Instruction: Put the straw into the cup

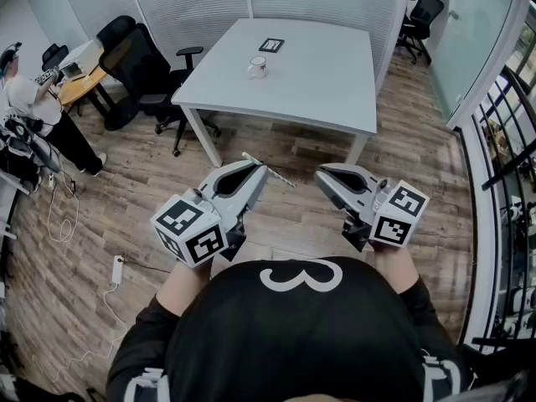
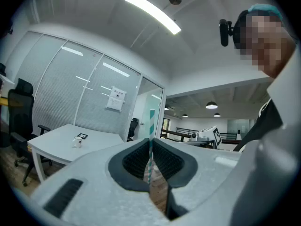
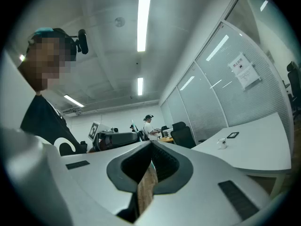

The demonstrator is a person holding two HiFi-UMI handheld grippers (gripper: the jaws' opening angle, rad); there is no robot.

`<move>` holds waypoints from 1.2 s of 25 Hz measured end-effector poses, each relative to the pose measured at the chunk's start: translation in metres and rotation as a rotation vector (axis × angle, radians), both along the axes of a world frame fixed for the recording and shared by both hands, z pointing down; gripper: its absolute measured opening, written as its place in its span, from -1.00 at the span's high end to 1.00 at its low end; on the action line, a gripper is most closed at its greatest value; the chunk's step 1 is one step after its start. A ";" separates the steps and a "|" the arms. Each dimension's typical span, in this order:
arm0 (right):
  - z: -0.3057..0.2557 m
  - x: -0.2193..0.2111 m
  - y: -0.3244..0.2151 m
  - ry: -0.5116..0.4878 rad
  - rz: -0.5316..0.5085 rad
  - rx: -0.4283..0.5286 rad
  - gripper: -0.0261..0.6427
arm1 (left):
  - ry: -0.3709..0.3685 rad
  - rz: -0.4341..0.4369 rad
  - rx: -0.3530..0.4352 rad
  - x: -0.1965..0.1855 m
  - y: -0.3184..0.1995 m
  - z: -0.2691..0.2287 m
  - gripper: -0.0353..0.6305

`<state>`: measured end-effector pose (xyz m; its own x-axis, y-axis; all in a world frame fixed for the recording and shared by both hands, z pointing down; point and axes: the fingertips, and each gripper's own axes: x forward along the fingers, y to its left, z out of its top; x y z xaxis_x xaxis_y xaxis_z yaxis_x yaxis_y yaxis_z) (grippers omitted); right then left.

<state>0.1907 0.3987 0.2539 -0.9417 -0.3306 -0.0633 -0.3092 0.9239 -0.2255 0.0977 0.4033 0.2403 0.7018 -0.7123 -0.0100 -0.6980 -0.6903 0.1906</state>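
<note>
A white cup [image 1: 257, 67] stands on the white table [image 1: 335, 90], well ahead of both grippers; it also shows small in the left gripper view [image 2: 77, 142] and the right gripper view [image 3: 222, 143]. A teal-and-white striped straw [image 1: 272, 171] sticks out of my left gripper [image 1: 258, 171], which is shut on it. In the left gripper view the straw [image 2: 151, 135] stands upright between the closed pads of the left gripper [image 2: 150, 145]. My right gripper [image 1: 322, 177] is held level beside it, over the wooden floor. Its jaws meet at the tip with nothing between them [image 3: 151, 145].
A black marker card [image 1: 270, 45] lies behind the cup. Black office chairs [image 1: 138, 61] stand left of the table, another [image 1: 423, 15] at the back right. A person [image 1: 33, 107] stands at far left. A cable and power strip [image 1: 117, 268] lie on the floor. A railing [image 1: 502, 141] runs along the right.
</note>
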 end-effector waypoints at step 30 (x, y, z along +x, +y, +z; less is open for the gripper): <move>0.045 -0.028 -0.121 -0.016 0.050 -0.094 0.88 | 0.052 0.009 -0.037 -0.035 -0.114 0.041 0.79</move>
